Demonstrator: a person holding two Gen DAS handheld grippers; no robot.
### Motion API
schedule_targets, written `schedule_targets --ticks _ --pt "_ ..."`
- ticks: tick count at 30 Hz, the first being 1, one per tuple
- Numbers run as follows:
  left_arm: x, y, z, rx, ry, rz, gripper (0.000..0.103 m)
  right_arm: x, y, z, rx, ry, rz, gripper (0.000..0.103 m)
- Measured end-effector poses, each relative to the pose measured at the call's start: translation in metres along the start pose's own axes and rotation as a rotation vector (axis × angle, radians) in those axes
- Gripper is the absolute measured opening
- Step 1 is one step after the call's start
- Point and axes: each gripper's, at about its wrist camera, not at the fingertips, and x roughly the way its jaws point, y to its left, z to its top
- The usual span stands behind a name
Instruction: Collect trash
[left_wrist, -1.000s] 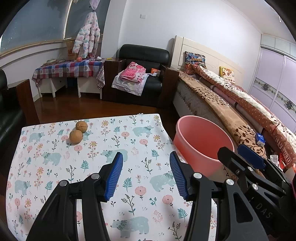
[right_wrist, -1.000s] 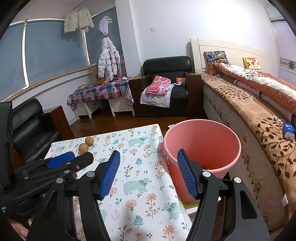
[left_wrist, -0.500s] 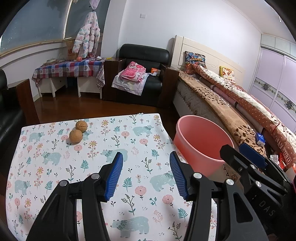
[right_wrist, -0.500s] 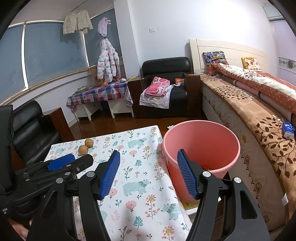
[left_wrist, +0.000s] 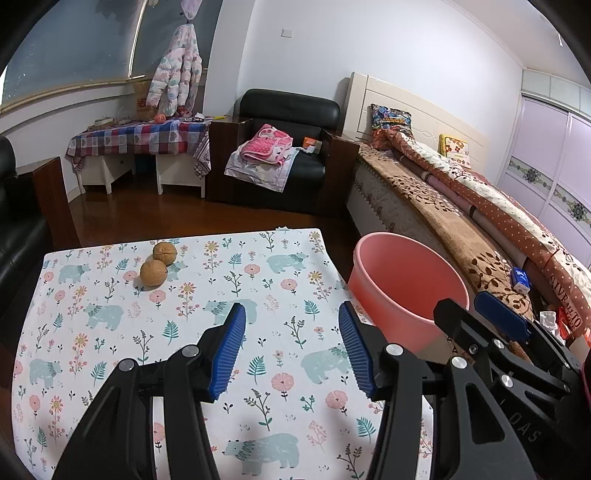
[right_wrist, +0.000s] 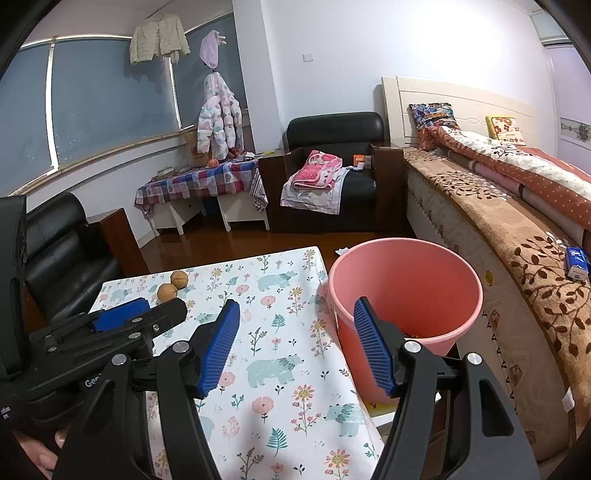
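Both grippers hang low over the near end of the table (left_wrist: 110, 332), side by side, and neither has anything in it. The left gripper (left_wrist: 291, 347) has its blue ribbed pads spread wide with only floral tablecloth showing between them. The right gripper (right_wrist: 295, 347) is spread just as wide, empty too, its right pad lined up in front of the pink bucket (right_wrist: 406, 266).

That bucket stands on the floor, tight against the table's right edge, between the table and the bed (right_wrist: 498, 221). Sensible spot, I'd say: anything lifted off the cloth needs only a short swing sideways to drop in. Down at the bottom of the bucket there's a dark scatter of something, too small to name from the right wrist view.

Now, what's left to collect? Two round brown things, walnuts (left_wrist: 159, 264) by the look of their seamed shells, sit at the far left of the table, just touching or very nearly so. They're well apart from both grippers. The rest of the cloth looks bare.

My read: the open jaws are set up for a reach forward and left, and the left gripper is the better placed one. The trouble spot is the shape of those nuts. They're round and hard, so a pinch off-centre could send one rolling, and nudging one may bump its neighbour.
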Motion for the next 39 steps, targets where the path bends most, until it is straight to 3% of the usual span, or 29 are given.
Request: schedule_targets --ticks 39 --pt "0.0036 0.0025 -0.0001 0.008 0.002 0.008 0.052 0.0085 -0.0016 -0.0031 0.002 0.024 0.005 0.065"
